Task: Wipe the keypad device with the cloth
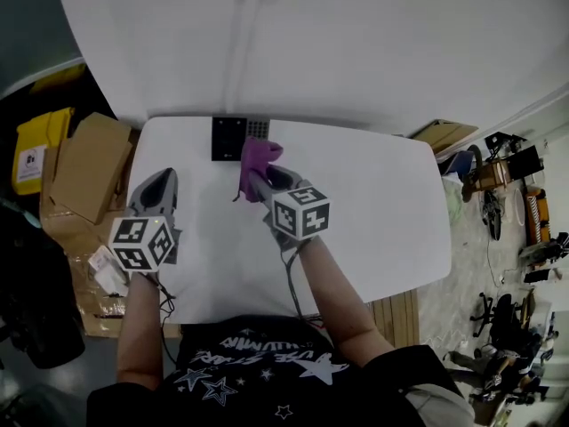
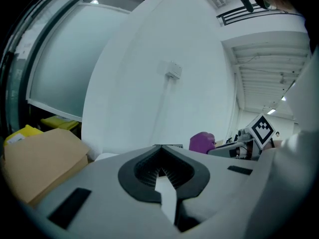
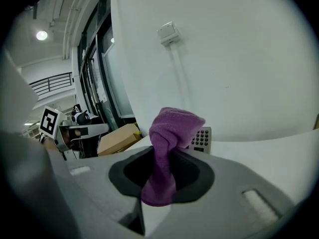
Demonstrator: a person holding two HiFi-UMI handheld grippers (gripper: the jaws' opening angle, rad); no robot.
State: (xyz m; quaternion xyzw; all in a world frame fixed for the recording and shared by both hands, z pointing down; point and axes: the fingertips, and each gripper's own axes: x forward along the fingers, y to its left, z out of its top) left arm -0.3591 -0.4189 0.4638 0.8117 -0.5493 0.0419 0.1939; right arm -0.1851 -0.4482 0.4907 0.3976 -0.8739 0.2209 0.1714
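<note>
The black keypad device (image 1: 238,138) lies at the far edge of the white table (image 1: 391,212), its grey keys on the right side. Just in front of it is a purple cloth (image 1: 260,155), bunched up and clamped in my right gripper (image 1: 259,175). In the right gripper view the cloth (image 3: 171,133) sticks up from between the jaws, with the keypad device (image 3: 201,140) right behind it. My left gripper (image 1: 165,177) rests shut and holds nothing at the table's left, well left of the device. In the left gripper view (image 2: 160,157) the jaws meet and the cloth (image 2: 202,142) shows to the right.
Cardboard boxes (image 1: 89,163) and a yellow bin (image 1: 37,149) stand off the table's left edge. A white curved wall (image 1: 356,43) with a small box and conduit (image 1: 249,7) rises right behind the device. Cluttered floor lies to the right.
</note>
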